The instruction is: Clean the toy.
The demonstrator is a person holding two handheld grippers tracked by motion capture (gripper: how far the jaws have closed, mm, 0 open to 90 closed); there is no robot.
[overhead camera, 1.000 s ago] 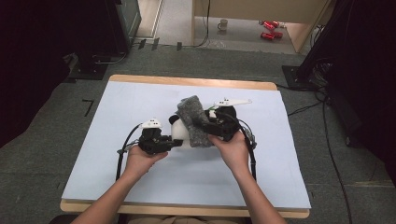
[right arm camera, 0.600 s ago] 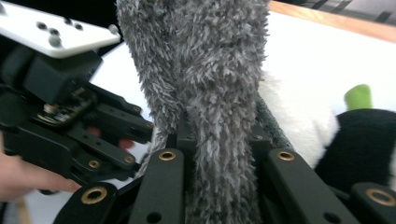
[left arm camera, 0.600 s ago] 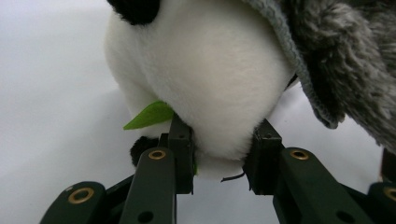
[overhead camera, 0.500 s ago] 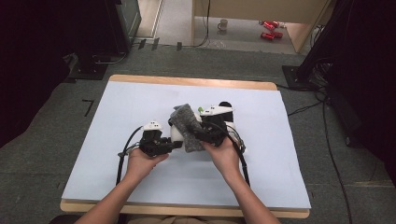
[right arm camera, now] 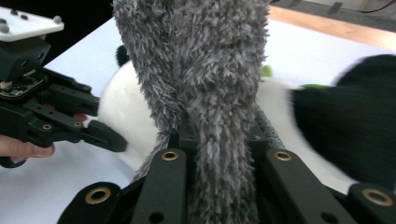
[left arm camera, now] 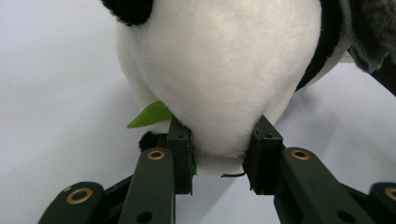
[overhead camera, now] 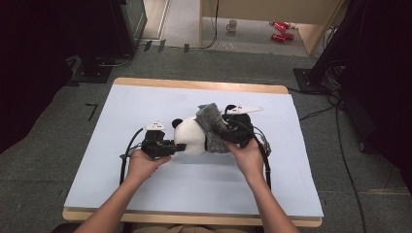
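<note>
Two hand-held grippers work on one plush panda (overhead camera: 194,137) lying mid-table on the pale blue mat (overhead camera: 145,102). Left gripper (overhead camera: 176,146) comes in from the panda's left side, jaws level with the mat, clamped on the rounded white end of the toy; in the left gripper view the pads press into the white fur (left arm camera: 219,70) from both sides, a green felt leaf (left arm camera: 150,114) sticking out just beside one pad, black ear at top. Left jaws have just been opening a little, the white fur between them. Right gripper (overhead camera: 224,132) sits at the panda's right side, jaws pinched tight on a grey fuzzy cloth (overhead camera: 213,125) draped over the toy's back; in the right gripper view the grey pile (right arm camera: 205,84) rises straight up between the two black jaws, white body and a black limb (right arm camera: 345,126) behind it. Both hands grip from the near edge, cables trailing back
</note>
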